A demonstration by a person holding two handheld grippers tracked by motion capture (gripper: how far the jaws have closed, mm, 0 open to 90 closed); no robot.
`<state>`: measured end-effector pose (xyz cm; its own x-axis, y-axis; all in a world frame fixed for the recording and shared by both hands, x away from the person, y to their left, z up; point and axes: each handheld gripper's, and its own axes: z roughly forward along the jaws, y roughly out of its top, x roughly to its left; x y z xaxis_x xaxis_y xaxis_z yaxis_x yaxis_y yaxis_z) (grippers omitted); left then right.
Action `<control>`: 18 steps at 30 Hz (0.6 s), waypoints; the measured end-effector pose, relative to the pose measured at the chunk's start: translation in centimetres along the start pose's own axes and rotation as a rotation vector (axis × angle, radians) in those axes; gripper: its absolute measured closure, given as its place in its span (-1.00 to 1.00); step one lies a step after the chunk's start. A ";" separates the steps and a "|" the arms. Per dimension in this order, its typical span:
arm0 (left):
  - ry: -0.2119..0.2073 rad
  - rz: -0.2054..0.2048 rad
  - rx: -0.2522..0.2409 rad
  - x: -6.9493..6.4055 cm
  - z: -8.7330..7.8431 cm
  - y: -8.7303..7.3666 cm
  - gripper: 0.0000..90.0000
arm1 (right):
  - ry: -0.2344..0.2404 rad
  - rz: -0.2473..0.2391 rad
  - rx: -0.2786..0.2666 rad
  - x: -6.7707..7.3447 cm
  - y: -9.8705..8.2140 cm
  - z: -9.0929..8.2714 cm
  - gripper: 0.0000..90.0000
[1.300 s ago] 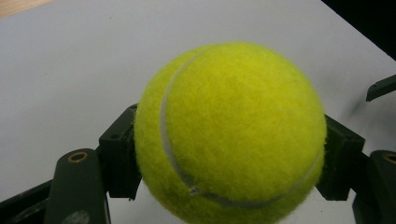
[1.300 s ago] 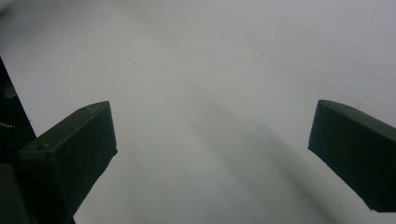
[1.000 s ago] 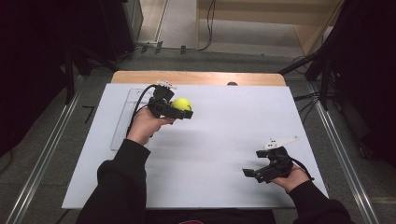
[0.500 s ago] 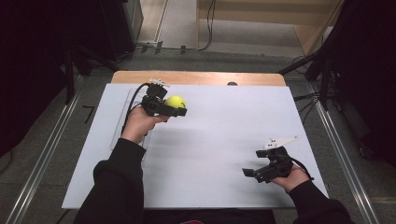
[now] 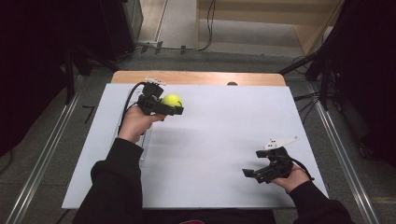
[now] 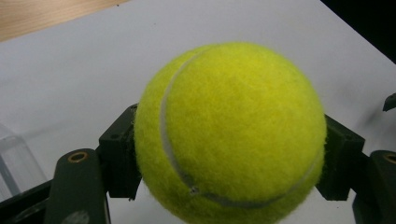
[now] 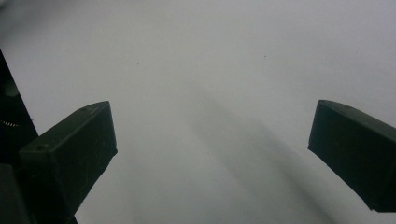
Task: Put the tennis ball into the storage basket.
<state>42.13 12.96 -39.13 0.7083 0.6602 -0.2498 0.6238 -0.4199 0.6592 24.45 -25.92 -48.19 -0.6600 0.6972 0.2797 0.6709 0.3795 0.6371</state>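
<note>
A yellow tennis ball (image 5: 172, 100) hangs above the far left part of the white board (image 5: 224, 126), and my left gripper (image 5: 173, 105) is shut on it. In the left gripper view the ball (image 6: 233, 135) sits squeezed between the two black jaws of the left gripper (image 6: 231, 161), one pad on each side. My right gripper (image 5: 252, 163) rests near the board's front right corner in a hand. Its jaws stand wide apart over bare white surface, with nothing between them in the right gripper view (image 7: 212, 130).
A clear plastic tray (image 5: 145, 142) lies flat along the board's left side, under the left forearm. A wooden table edge (image 5: 196, 78) runs behind the board, with a small dark knob (image 5: 232, 84) on it. Metal rails (image 5: 345, 154) flank the table.
The left gripper has carried the ball a little to the left and away from the person. The right gripper has stayed where it was.
</note>
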 end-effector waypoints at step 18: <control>0.056 -0.039 -0.029 1.4 -2.2 -0.5 -0.40 | 0.000 0.005 0.004 -0.1 0.1 0.1 -1.00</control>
<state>42.09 15.47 -38.29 0.6639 0.7095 -0.2361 0.6401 -0.3760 0.6700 24.55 -25.92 -48.22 -0.6568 0.6990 0.2829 0.6753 0.3782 0.6332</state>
